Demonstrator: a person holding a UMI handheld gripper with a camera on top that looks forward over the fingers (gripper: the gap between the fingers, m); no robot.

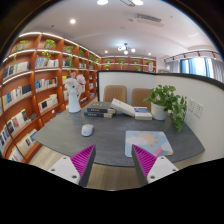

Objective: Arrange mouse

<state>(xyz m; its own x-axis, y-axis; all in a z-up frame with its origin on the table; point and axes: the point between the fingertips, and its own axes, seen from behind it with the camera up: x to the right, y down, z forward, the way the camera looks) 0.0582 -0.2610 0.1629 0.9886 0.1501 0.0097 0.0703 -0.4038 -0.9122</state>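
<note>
A small grey mouse [87,129] lies on the grey table [110,138], left of centre and well beyond the fingers. A light mouse mat [147,142] with a pale picture lies to its right, just beyond the right finger. My gripper [112,162] is held back from the table's near edge. Its fingers are wide apart, with the magenta pads [80,159] facing each other and nothing between them.
A stack of books [122,109] lies at the table's far side, with a white figure [73,92] to its left and a potted plant [165,101] to its right. Bookshelves [25,90] line the left wall. Chairs [128,95] stand behind the table.
</note>
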